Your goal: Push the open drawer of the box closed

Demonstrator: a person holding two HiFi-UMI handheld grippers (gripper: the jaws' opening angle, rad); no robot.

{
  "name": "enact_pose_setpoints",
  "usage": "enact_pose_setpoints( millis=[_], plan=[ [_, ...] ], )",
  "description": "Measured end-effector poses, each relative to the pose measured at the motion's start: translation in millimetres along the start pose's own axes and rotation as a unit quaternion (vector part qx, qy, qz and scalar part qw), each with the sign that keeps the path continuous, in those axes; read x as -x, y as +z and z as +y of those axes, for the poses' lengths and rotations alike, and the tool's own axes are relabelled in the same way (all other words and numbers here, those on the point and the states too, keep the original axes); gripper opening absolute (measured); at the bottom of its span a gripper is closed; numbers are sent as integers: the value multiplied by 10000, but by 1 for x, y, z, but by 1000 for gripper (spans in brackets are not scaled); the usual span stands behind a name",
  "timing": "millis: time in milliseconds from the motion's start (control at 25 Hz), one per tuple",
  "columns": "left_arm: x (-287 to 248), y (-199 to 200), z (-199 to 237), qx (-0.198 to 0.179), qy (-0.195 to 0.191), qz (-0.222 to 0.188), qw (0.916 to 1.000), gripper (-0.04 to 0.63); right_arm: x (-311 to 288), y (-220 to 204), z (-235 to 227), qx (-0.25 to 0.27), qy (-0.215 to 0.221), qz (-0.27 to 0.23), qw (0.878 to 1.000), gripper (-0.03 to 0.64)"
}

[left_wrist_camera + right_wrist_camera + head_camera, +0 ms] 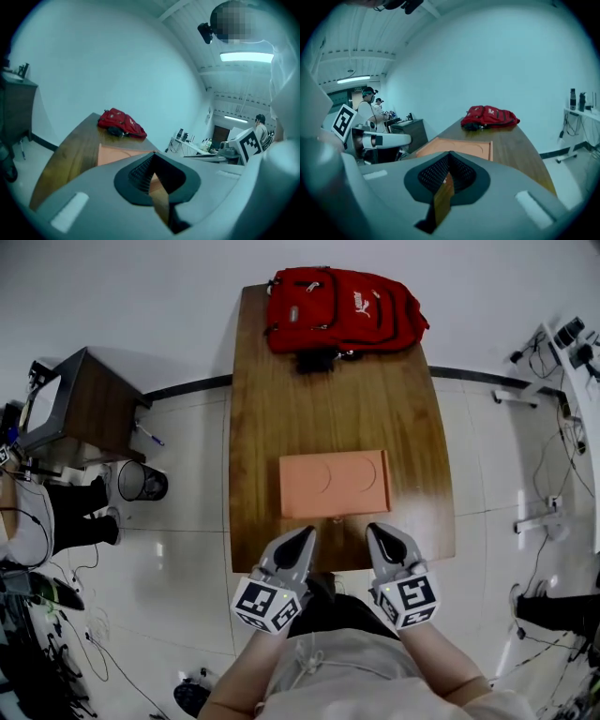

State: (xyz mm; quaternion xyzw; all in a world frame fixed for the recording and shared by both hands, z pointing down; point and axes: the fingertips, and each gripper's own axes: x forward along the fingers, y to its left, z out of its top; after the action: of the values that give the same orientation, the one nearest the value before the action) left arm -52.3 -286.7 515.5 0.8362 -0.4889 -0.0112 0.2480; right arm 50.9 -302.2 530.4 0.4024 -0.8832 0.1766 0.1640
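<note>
Two grippers: left gripper [304,534] and right gripper [375,531], both clenched, empty
box [333,482]: on table [281,399], just beyond both tips

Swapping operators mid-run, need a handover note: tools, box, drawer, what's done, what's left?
Left tool: shut, empty, tip just short of the box, on its near side.
Right tool: same, beside it.
Box: flat on the table, near end; red backpack at the far end.
Done: unclear; drawer front not readable from above, no contact seen.
Left: push the drawer in, confirm flush.
</note>
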Motion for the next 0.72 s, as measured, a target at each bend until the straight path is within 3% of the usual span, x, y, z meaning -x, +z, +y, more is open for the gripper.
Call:
enact_pose_setpoints(
  millis=[120,320,720],
  plan=[
    [22,30,-23,-320,27,-378,9988,6,27,30,15,276,15,-500,9984,8],
    [71,45,-63,-491,169,-775,9956,6,73,57,37,417,44,-1008,9940,8],
    [127,56,-100,-791,186,-1074,9909,6,139,57,70,806,-159,-1131,9902,7]
  ],
)
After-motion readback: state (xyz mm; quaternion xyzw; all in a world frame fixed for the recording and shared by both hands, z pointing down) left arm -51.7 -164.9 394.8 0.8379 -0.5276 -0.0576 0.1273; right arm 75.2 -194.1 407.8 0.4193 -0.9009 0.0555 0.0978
